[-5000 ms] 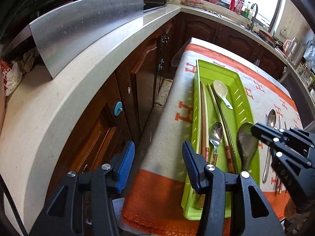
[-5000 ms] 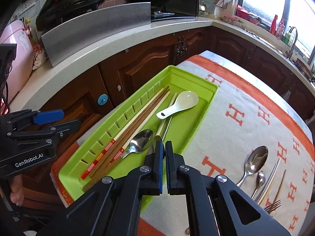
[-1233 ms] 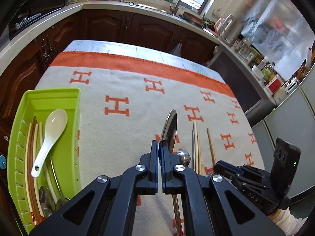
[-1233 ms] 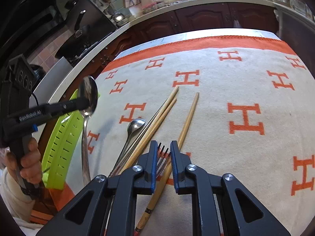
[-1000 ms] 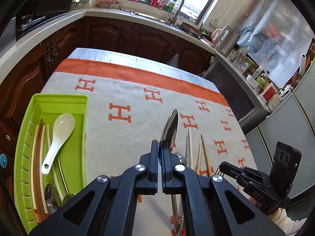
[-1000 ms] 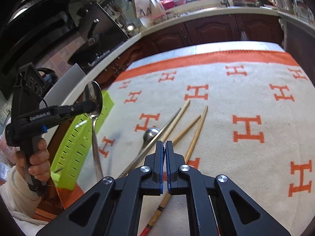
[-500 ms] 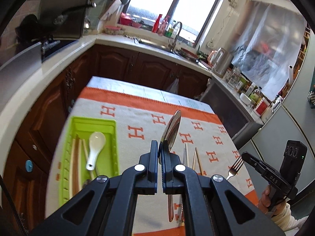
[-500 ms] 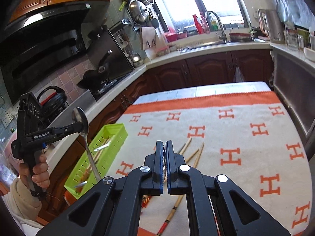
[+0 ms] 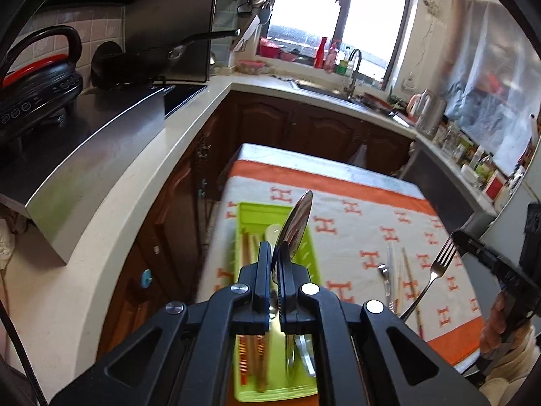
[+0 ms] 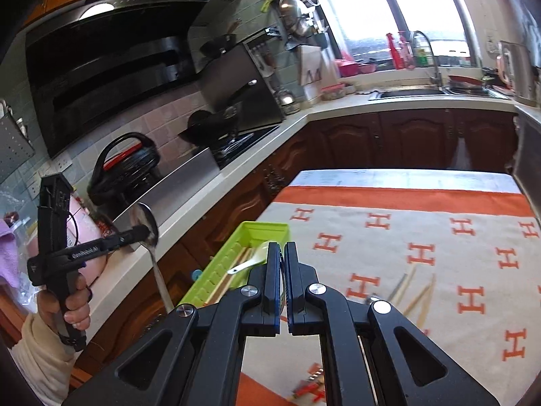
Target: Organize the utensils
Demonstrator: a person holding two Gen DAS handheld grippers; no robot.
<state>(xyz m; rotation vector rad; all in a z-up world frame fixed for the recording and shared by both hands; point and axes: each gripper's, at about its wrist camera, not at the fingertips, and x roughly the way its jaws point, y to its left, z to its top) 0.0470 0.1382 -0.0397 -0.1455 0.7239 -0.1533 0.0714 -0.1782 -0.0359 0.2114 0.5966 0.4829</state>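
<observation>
My left gripper [image 9: 276, 253] is shut on a large metal spoon [image 9: 297, 220], bowl up, handle hanging down, held high above the green utensil tray [image 9: 312, 253]. The tray holds chopsticks [image 9: 248, 247], a white ceramic spoon [image 10: 248, 262] and metal spoons. My right gripper [image 10: 282, 253] is shut on a metal fork [image 9: 439, 264], seen in the left wrist view with tines up, high above the table. A small spoon [image 9: 383, 270] and several chopsticks [image 9: 407, 277] lie on the orange-and-white cloth [image 9: 355, 233].
The tray sits at the cloth's left edge, next to brown cabinets and a pale counter [image 9: 128, 203]. A steel splash guard [image 9: 101, 149], a black cooker [image 9: 37, 81] and a stove stand on the counter. A sink [image 10: 422, 93] lies under the window.
Both grippers rose well above the table. The left one swung left with the spoon to above the tray. The right one lifted the fork off the cloth.
</observation>
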